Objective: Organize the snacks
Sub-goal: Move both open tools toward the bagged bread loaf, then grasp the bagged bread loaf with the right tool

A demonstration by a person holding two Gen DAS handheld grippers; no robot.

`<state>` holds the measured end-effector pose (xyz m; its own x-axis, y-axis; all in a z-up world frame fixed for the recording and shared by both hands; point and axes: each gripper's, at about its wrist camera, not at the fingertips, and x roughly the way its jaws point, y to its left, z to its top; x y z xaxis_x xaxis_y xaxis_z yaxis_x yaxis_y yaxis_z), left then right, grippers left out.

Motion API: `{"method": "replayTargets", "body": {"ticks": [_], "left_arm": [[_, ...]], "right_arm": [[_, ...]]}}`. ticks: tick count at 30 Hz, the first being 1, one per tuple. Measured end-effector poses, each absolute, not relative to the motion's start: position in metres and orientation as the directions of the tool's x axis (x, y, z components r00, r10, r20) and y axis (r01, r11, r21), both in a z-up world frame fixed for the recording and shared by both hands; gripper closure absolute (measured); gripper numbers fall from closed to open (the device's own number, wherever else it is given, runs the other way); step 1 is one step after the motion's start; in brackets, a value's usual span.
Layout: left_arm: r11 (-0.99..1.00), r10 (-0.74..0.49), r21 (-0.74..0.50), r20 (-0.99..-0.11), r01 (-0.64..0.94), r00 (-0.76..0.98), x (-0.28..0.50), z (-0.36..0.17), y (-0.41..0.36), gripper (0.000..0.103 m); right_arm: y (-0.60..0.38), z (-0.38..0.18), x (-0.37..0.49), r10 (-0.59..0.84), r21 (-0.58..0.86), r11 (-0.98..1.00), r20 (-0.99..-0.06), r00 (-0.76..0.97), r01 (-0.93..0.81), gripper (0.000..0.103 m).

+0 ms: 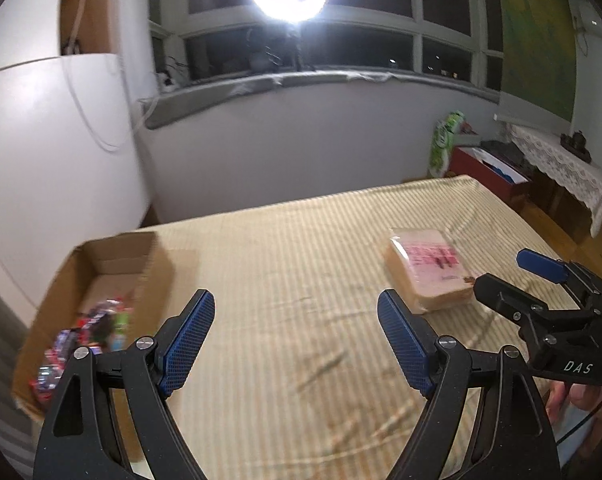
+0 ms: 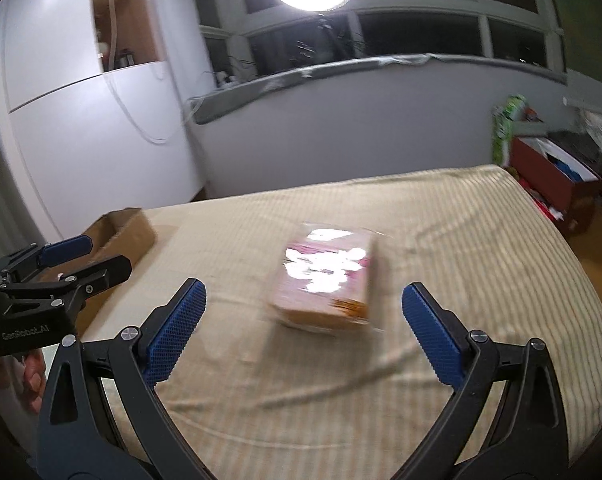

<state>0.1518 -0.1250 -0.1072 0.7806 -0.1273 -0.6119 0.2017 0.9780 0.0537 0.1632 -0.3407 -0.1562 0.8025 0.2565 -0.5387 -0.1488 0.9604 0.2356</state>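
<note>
While both grippers hang above the bed, neither holds anything. Right gripper [image 2: 303, 334]: jaws spread wide, empty, aimed at the packet [image 2: 325, 276], which lies flat just ahead of the fingertips, about mid-bed, apart from both pads. Left gripper [image 1: 297, 344]: jaws also wide, nothing between them, bare sheet [image 1: 285, 256] below. Box [image 1: 113, 276] sits at the bed's left edge, open-topped, with several bright wrapped snacks in its near end.

Step in hand, as I judge it: approach to the packet, the one snack lying outside the box. The next move calls for lowering the right jaws astride the packet's narrower sides, closing on it, then carrying it leftward to the box. Its glossy wrapper may slip.
</note>
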Motion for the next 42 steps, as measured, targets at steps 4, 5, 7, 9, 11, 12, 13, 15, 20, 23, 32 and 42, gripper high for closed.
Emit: {"method": "replayTargets", "body": {"ticks": [4,5,7,9,11,12,13,15,20,23,32,42], "left_arm": [[0.969,-0.168,0.031,-0.648,0.246,0.743,0.167,-0.122,-0.149,0.019],[0.966,-0.175,0.030,-0.654,0.256,0.736,0.170,-0.126,-0.154,0.019],[0.960,-0.190,0.026,-0.668,0.278,0.720,0.177,-0.133,-0.165,0.019],[0.956,-0.203,0.020,-0.674,0.292,0.710,0.182,-0.136,-0.173,0.019],[0.950,-0.227,0.000,-0.684,0.311,0.693,0.188,-0.141,-0.180,0.019],[0.946,-0.247,-0.022,-0.693,0.323,0.677,0.191,-0.145,-0.183,0.019],[0.941,-0.269,-0.043,-0.699,0.336,0.663,0.194,-0.148,-0.186,0.019],[0.932,-0.296,-0.063,-0.701,0.357,0.648,0.196,-0.153,-0.189,0.019],[0.906,-0.372,-0.133,-0.705,0.402,0.604,0.204,-0.167,-0.199,0.019],[0.890,-0.418,-0.188,-0.700,0.414,0.580,0.213,-0.169,-0.202,0.019],[0.866,-0.441,-0.164,-0.697,0.473,0.565,0.222,-0.171,-0.222,0.042],[0.870,-0.416,-0.106,-0.683,0.483,0.601,0.216,-0.162,-0.227,0.050]], "right_arm": [[-0.366,-0.170,0.169,0.228,0.255,0.962,-0.567,0.792,-0.095,0.003],[-0.372,-0.173,0.172,0.224,0.260,0.962,-0.574,0.788,-0.084,0.003],[-0.379,-0.177,0.176,0.220,0.269,0.961,-0.585,0.781,-0.070,0.003],[-0.388,-0.183,0.185,0.266,0.322,0.943,-0.589,0.763,-0.080,0.003],[-0.395,-0.185,0.196,0.313,0.381,0.921,-0.586,0.747,-0.086,0.003],[-0.398,-0.186,0.202,0.324,0.390,0.916,-0.589,0.741,-0.091,0.003],[-0.399,-0.186,0.211,0.333,0.388,0.916,-0.594,0.732,-0.102,0.003],[-0.401,-0.188,0.229,0.352,0.390,0.914,-0.614,0.706,-0.116,0.003],[-0.394,-0.199,0.266,0.454,0.459,0.873,-0.637,0.623,-0.167,0.010],[-0.391,-0.212,0.279,0.501,0.503,0.846,-0.641,0.581,-0.175,0.035],[-0.382,-0.214,0.278,0.531,0.523,0.828,-0.615,0.584,-0.202,0.054],[-0.370,-0.196,0.268,0.486,0.470,0.859,-0.618,0.618,-0.205,0.054]]}}
